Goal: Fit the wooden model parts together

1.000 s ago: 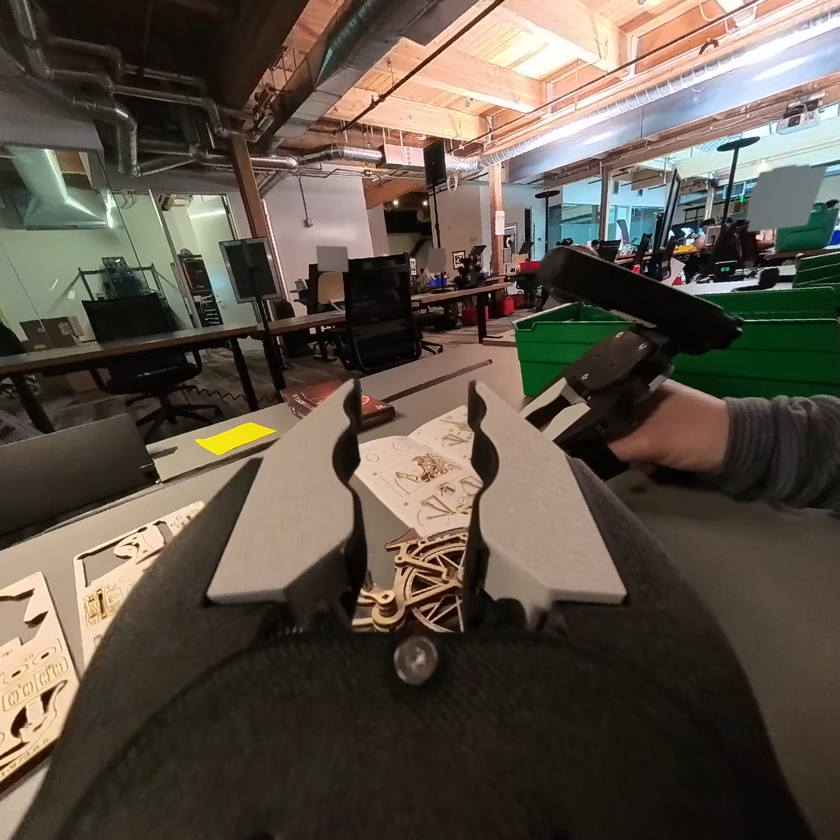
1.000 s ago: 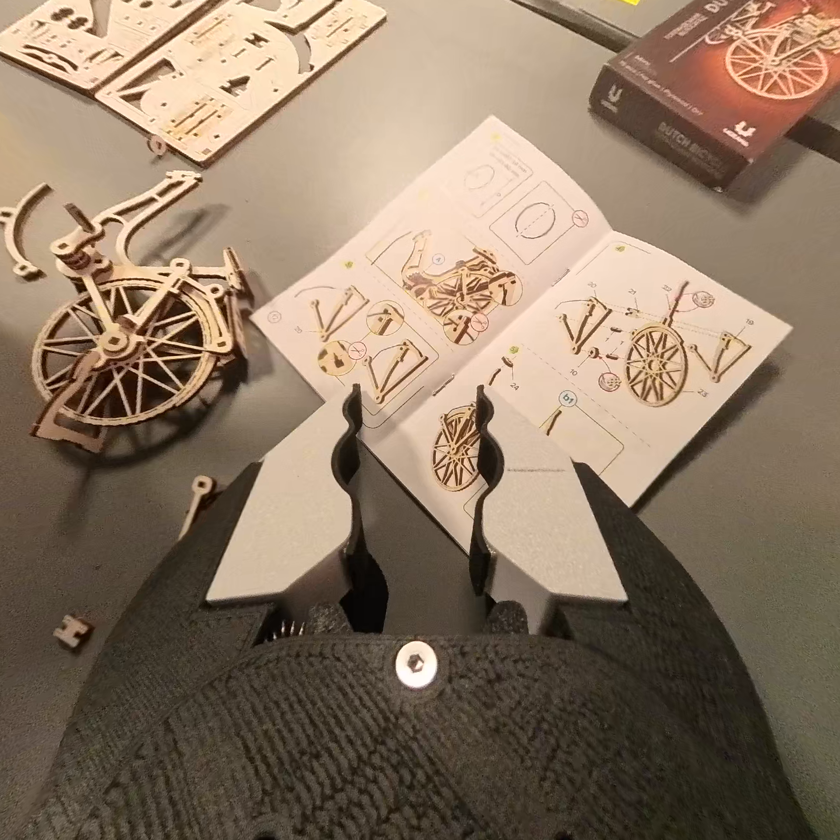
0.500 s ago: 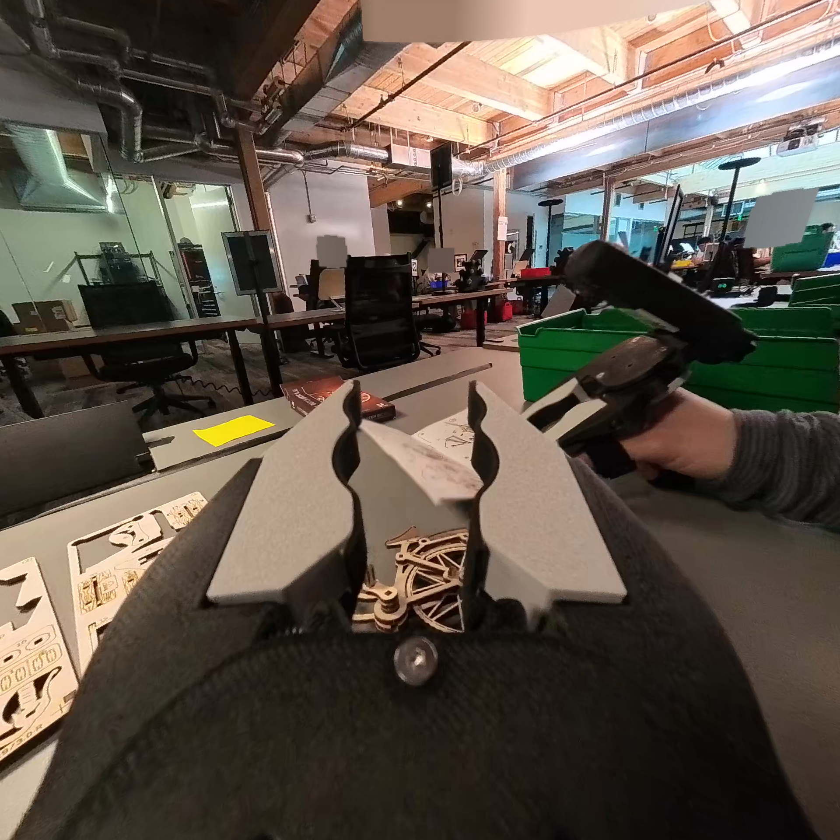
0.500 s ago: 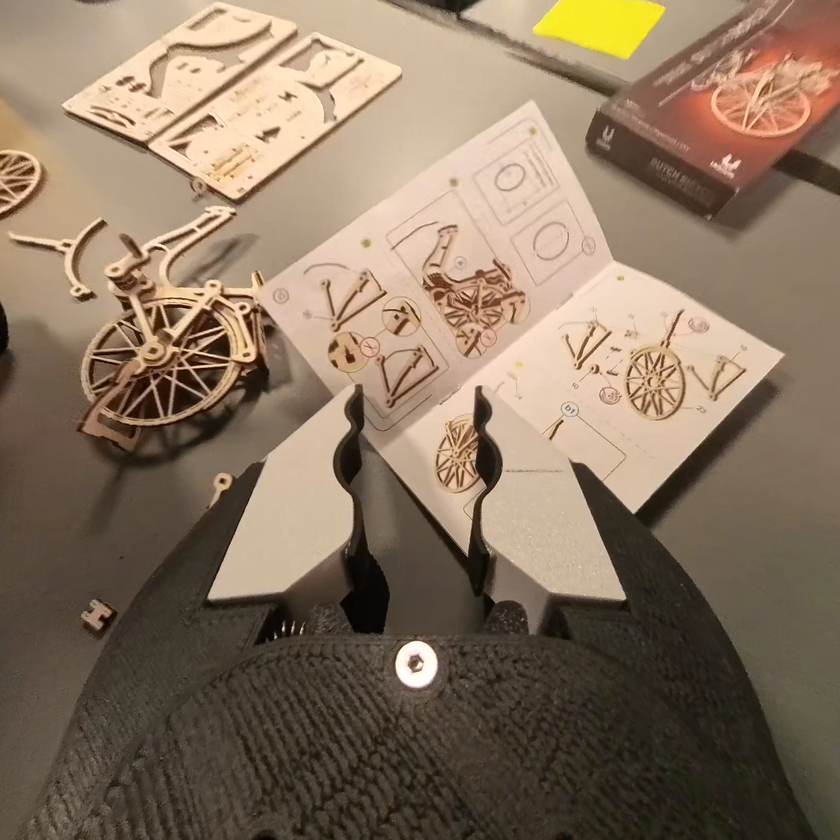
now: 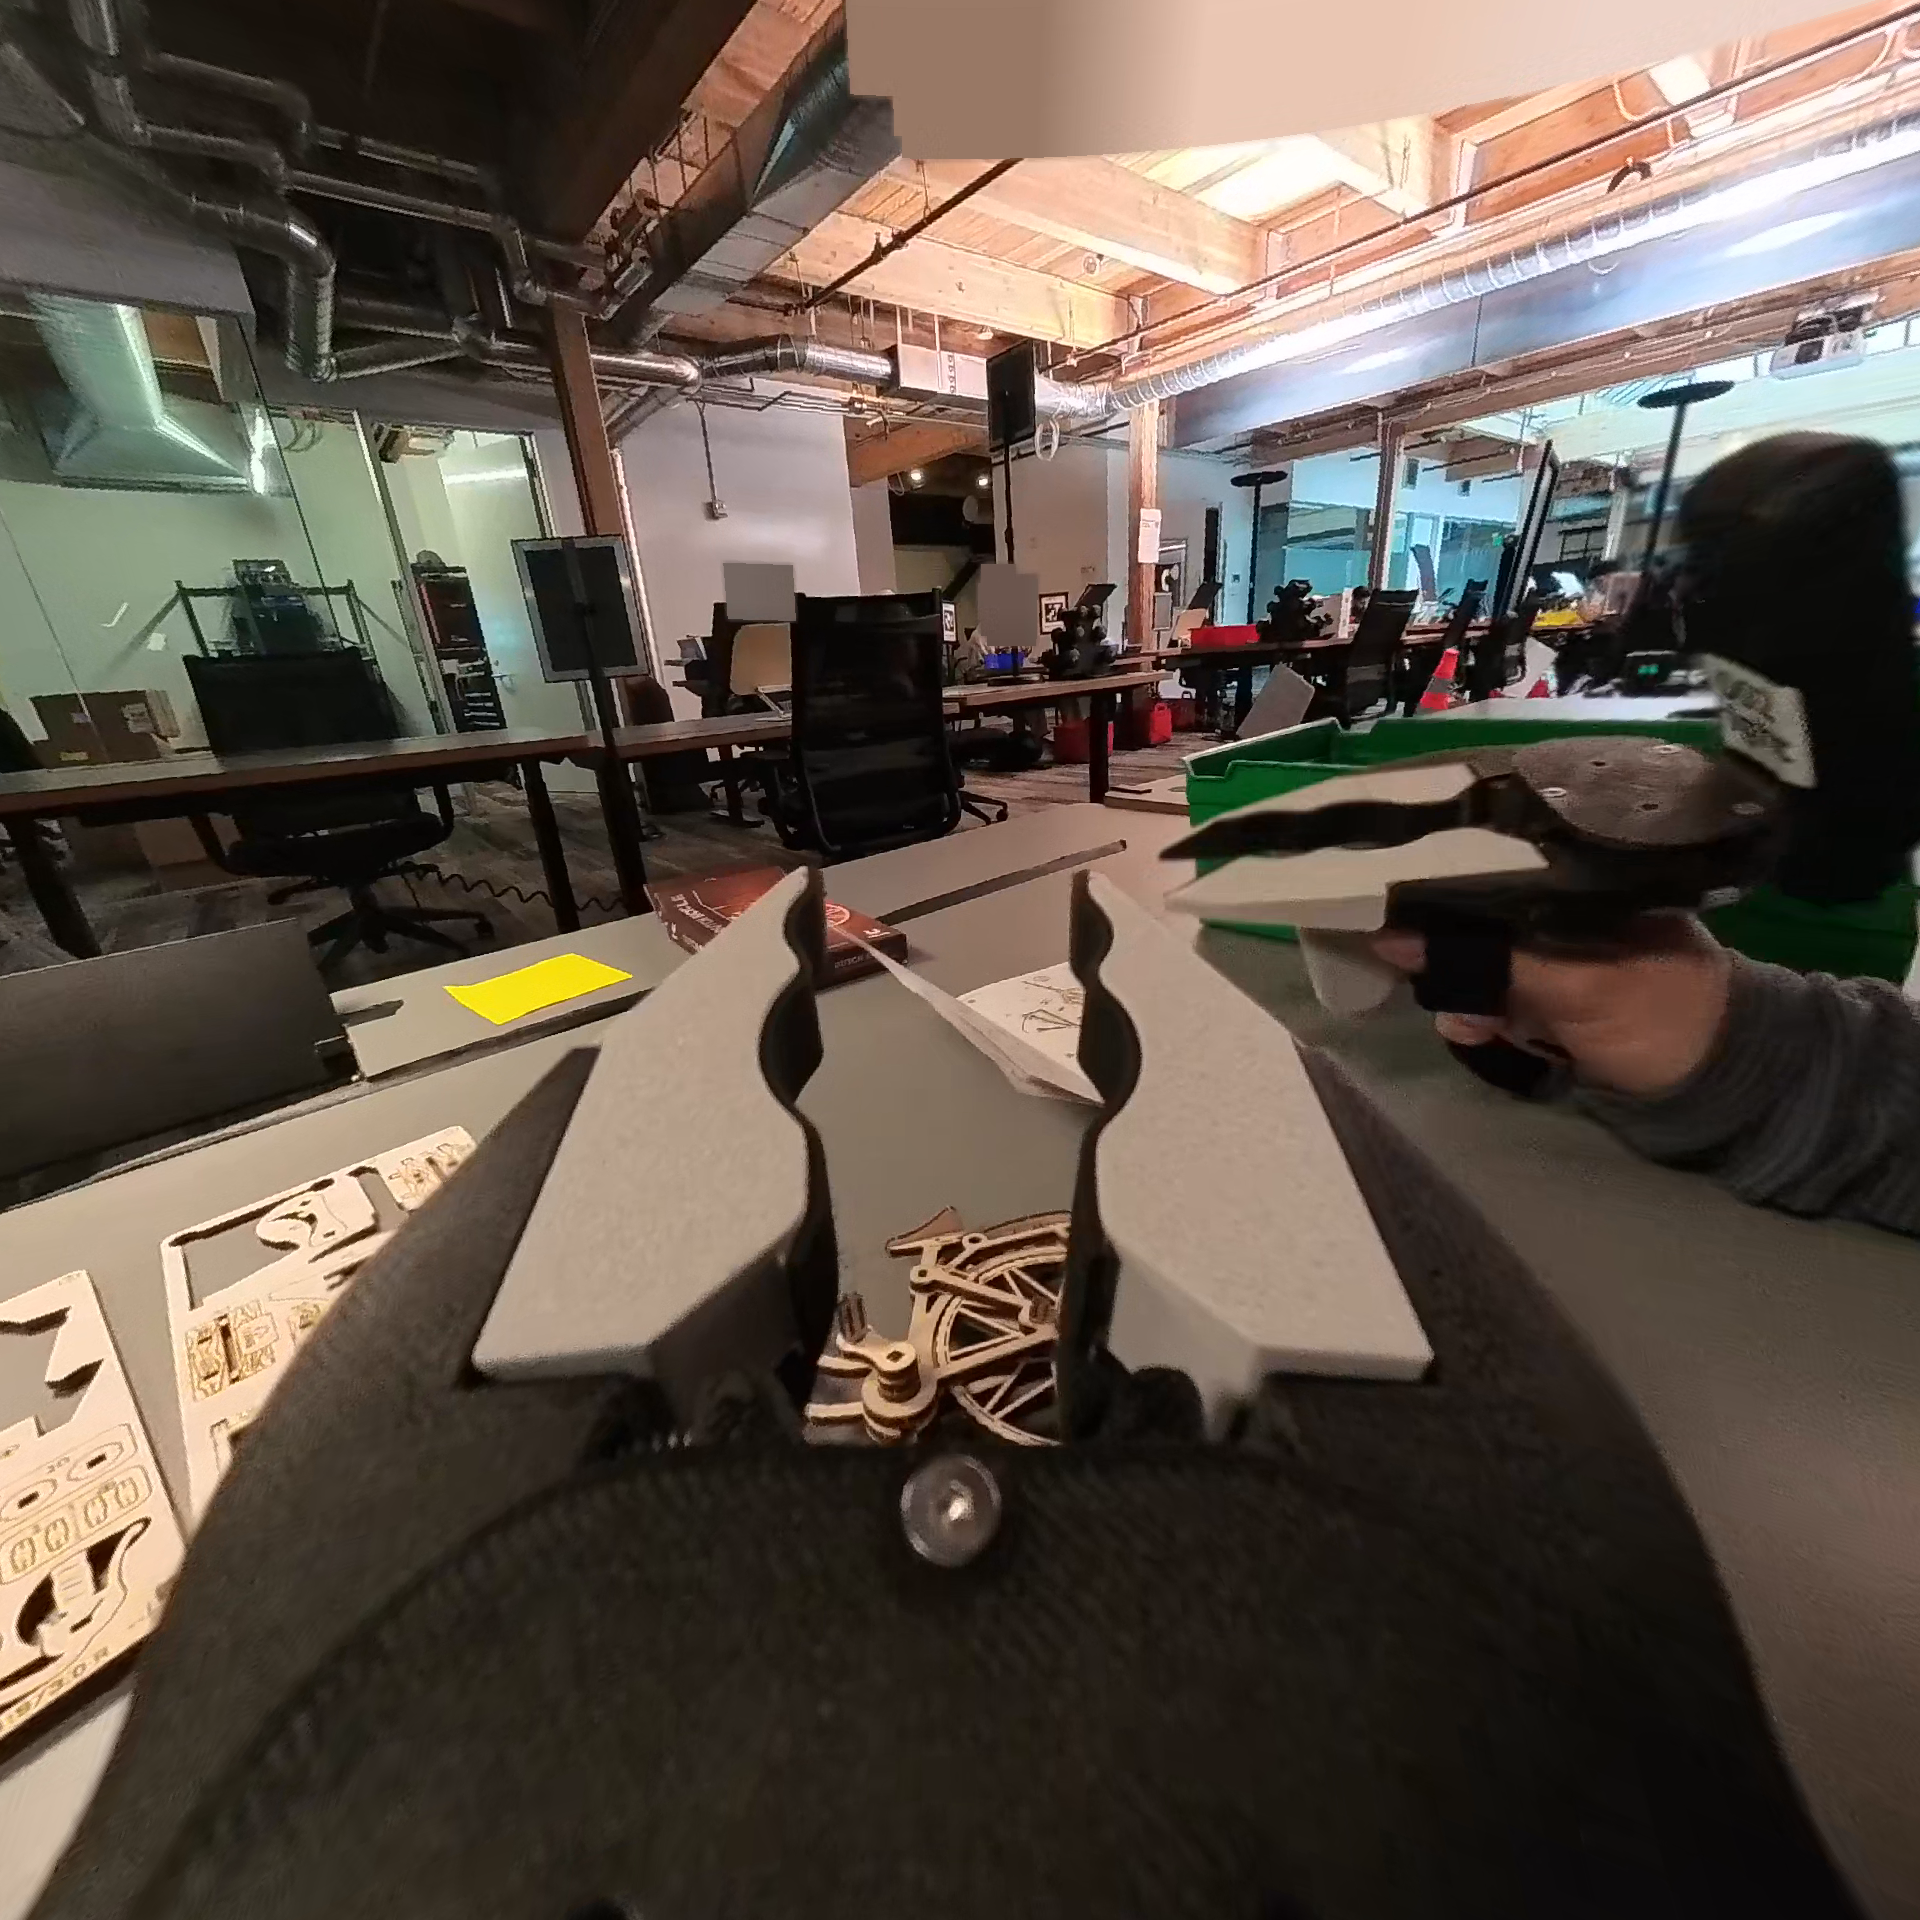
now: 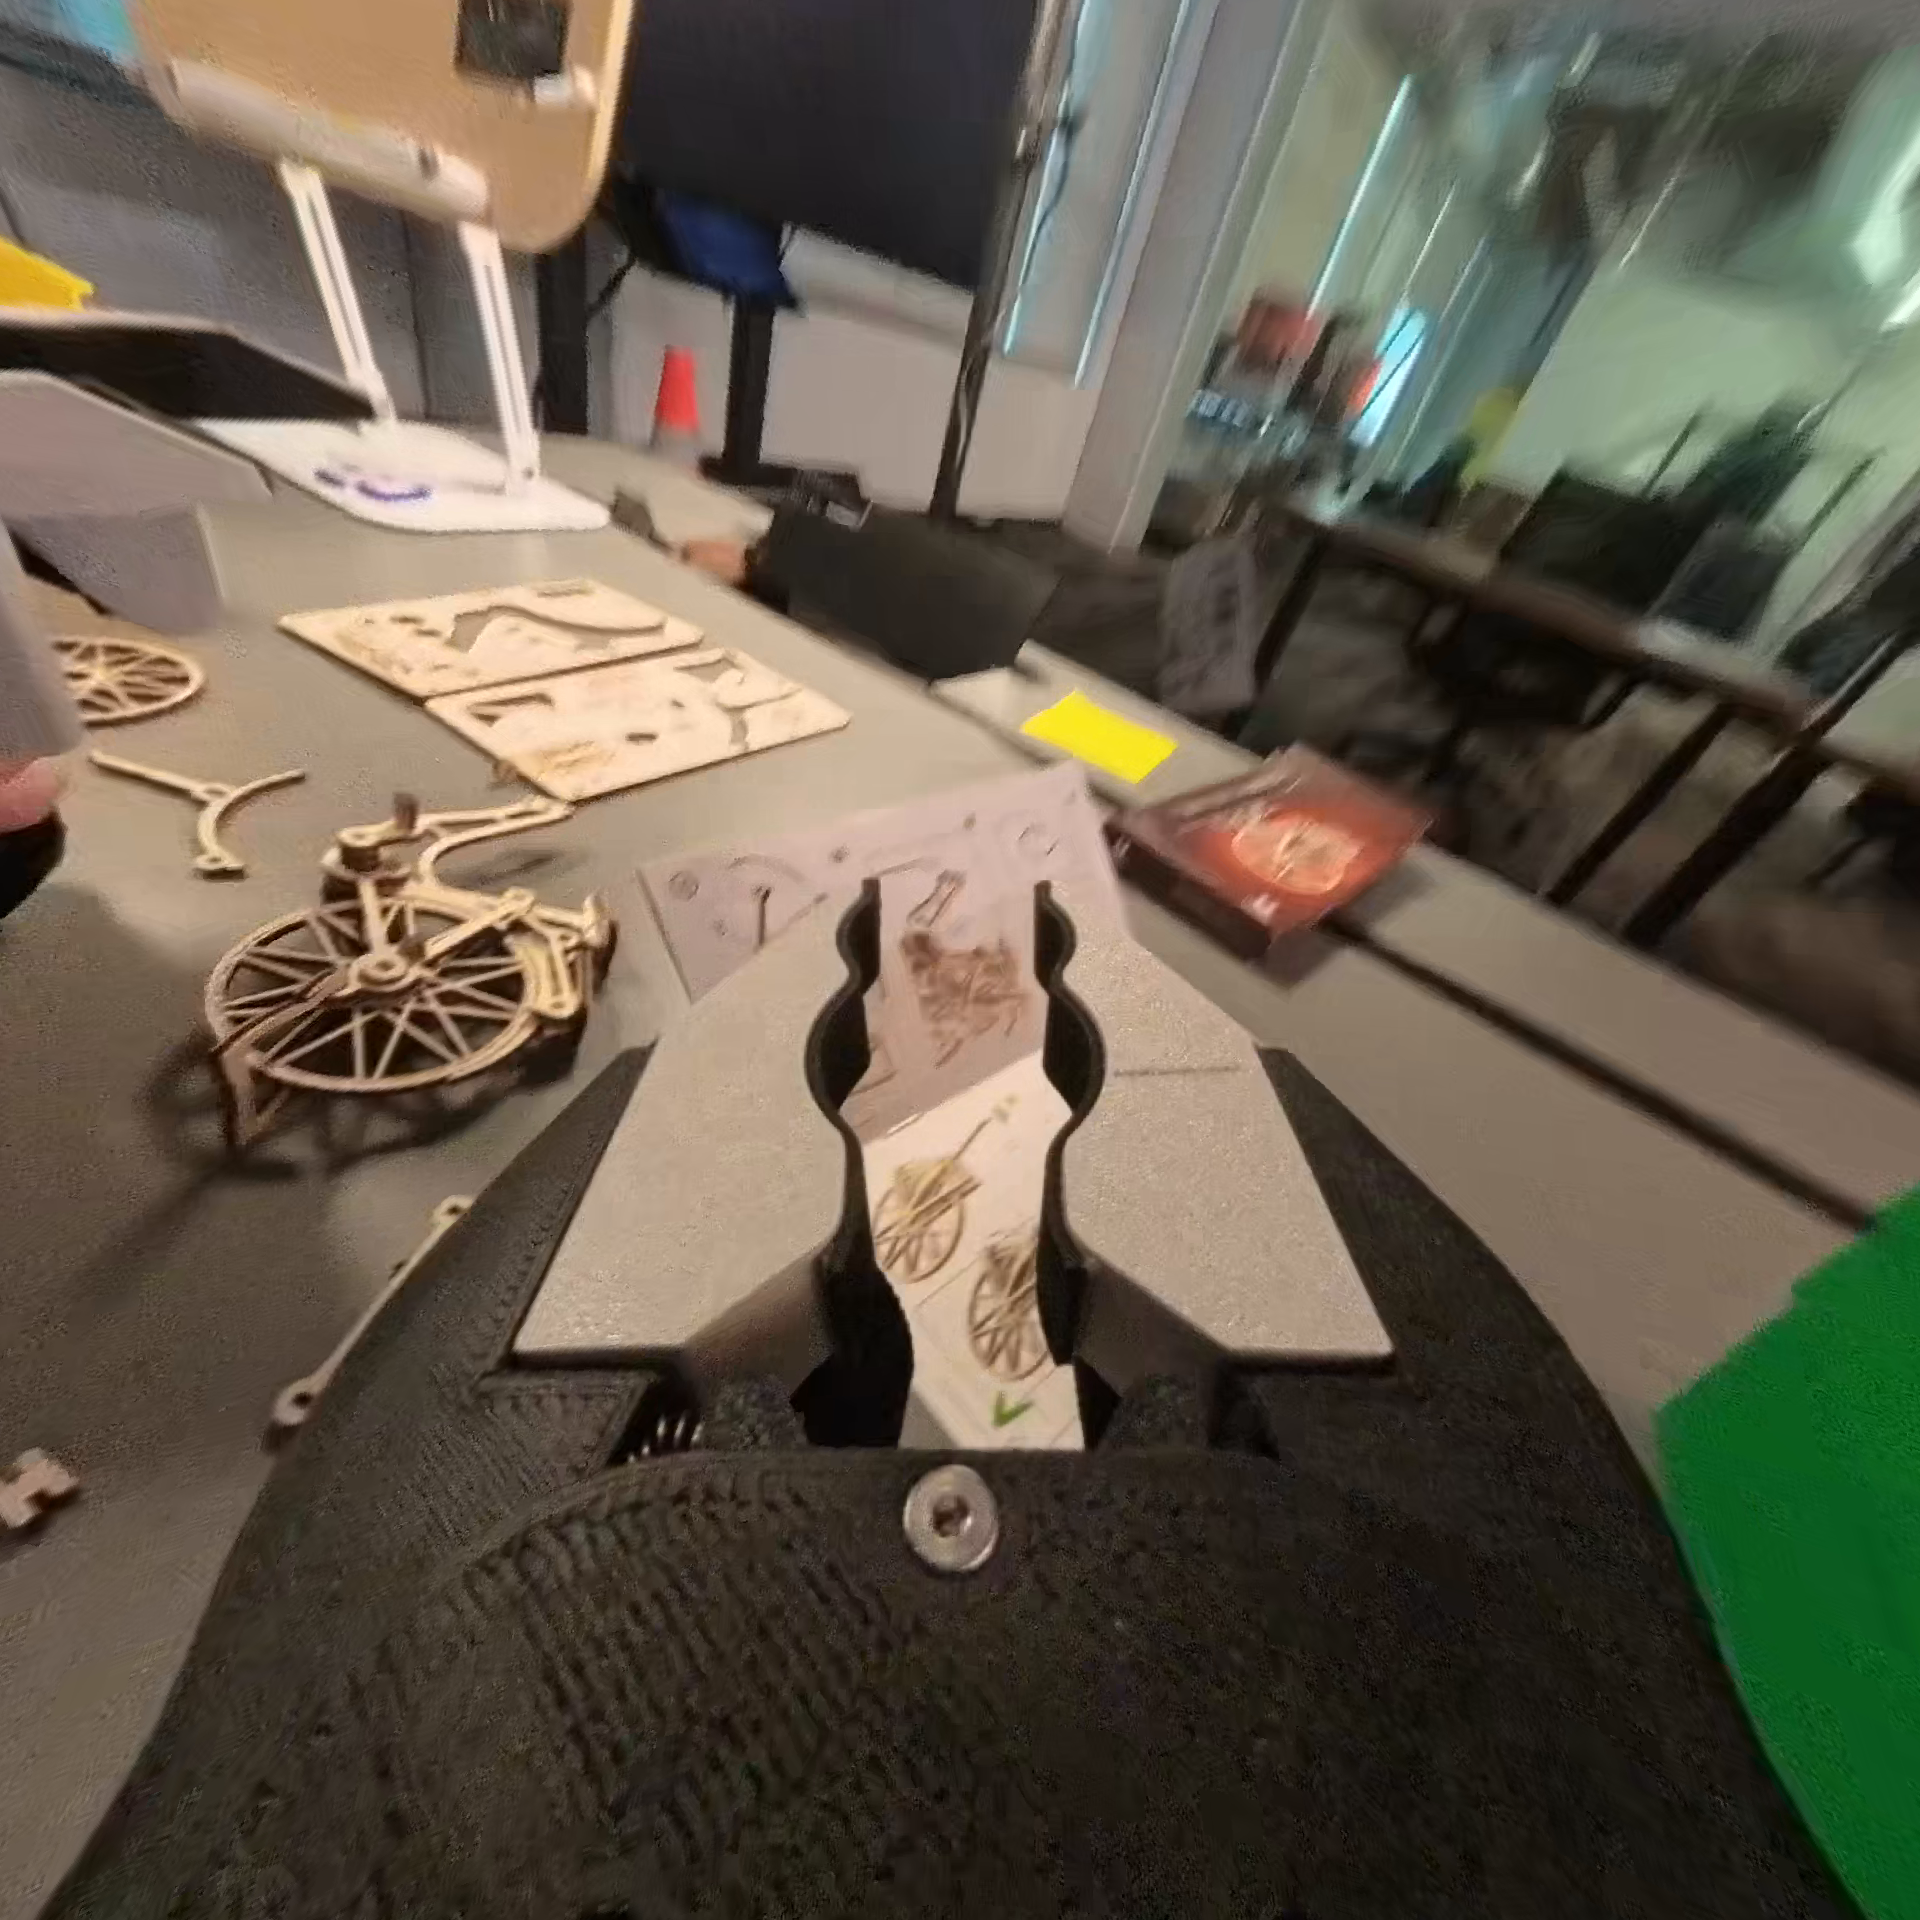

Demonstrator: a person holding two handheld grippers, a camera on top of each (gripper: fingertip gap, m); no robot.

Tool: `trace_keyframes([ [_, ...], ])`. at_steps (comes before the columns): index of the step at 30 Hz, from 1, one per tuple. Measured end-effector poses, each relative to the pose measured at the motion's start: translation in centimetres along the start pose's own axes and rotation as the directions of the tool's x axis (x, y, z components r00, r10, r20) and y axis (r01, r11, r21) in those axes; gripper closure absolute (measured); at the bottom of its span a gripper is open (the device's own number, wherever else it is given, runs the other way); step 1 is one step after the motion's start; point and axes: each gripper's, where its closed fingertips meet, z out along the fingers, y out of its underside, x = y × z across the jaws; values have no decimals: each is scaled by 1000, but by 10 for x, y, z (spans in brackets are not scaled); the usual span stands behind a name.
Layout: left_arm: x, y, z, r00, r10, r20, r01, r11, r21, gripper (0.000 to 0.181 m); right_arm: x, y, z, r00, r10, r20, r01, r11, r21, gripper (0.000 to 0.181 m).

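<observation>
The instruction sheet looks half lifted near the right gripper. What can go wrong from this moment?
1. The instruction sheet has one page standing up in front of the open right gripper; a forward push may crease it.
2. The half-built wooden bicycle lies just left of the sheet, so a sliding sheet might knock it.
3. Small loose wooden parts near the table edge could be swept off.

The half-built bicycle [image 6: 400,997] and the cut-out sheets [image 6: 566,681] are pale, unvarnished laser-cut wood with darker burnt edges. The open booklet [image 6: 935,977] is thin matt paper. Each claw's fingers [image 5: 665,1174] look like grainy grey plastic on a rough, ridged black body (its one screw [image 5: 949,1507] shiny metal). The grey counter [image 6: 1403,1132] is smooth and matt.
</observation>
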Motion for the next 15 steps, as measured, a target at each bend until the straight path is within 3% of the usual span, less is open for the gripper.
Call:
trace_keyframes([
  [9,-2,-20,-11,1000,10,24,-13,994,106,140,-1,-27,-16,999,-12,31,6,979,203,175],
  [15,0,-17,-9,1000,-1,3,0,996,89,141,-1,-25,-15,998,23,61,-35,979,199,176],
])
